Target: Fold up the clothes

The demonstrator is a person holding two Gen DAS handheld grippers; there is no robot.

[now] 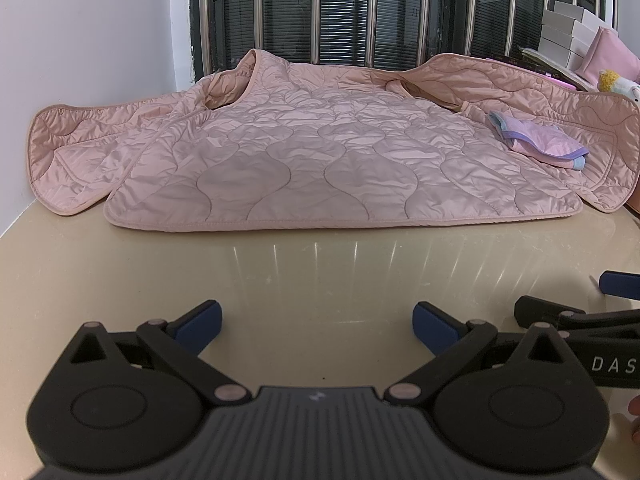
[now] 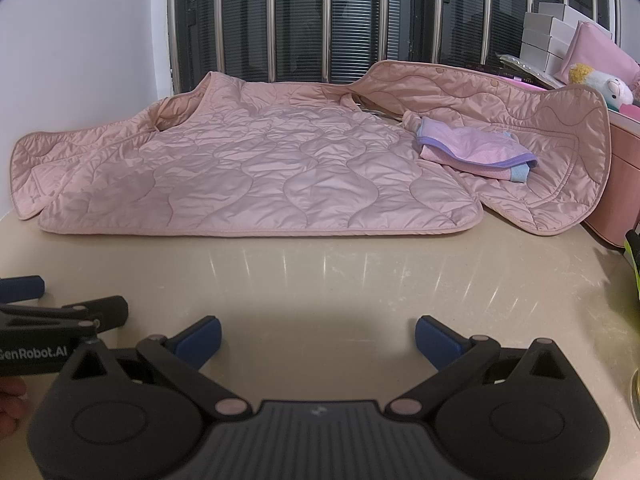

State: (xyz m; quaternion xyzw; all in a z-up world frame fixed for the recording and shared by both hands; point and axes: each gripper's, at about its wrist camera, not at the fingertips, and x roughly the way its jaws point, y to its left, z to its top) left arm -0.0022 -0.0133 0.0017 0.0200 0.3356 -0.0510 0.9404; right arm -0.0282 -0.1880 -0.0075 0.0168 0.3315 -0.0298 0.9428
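Note:
A pink quilted jacket [image 1: 312, 156] lies spread flat, back side up, across the far half of the beige table [image 1: 304, 276], its front panels flung open to left and right. It also shows in the right wrist view [image 2: 256, 168]. A small folded pink and purple garment [image 1: 540, 144] rests on the jacket's right side, also seen in the right wrist view [image 2: 476, 152]. My left gripper [image 1: 318, 322] is open and empty, low over the bare table in front of the jacket's hem. My right gripper [image 2: 318, 334] is open and empty beside it, to its right.
A window with metal bars [image 1: 360, 12] stands behind the table. White boxes [image 2: 548, 36], a pink bag [image 2: 596, 52] and a plush toy [image 2: 608, 84] sit at the back right. A pink box [image 2: 616, 184] stands at the right edge. A white wall [image 1: 80, 40] bounds the left.

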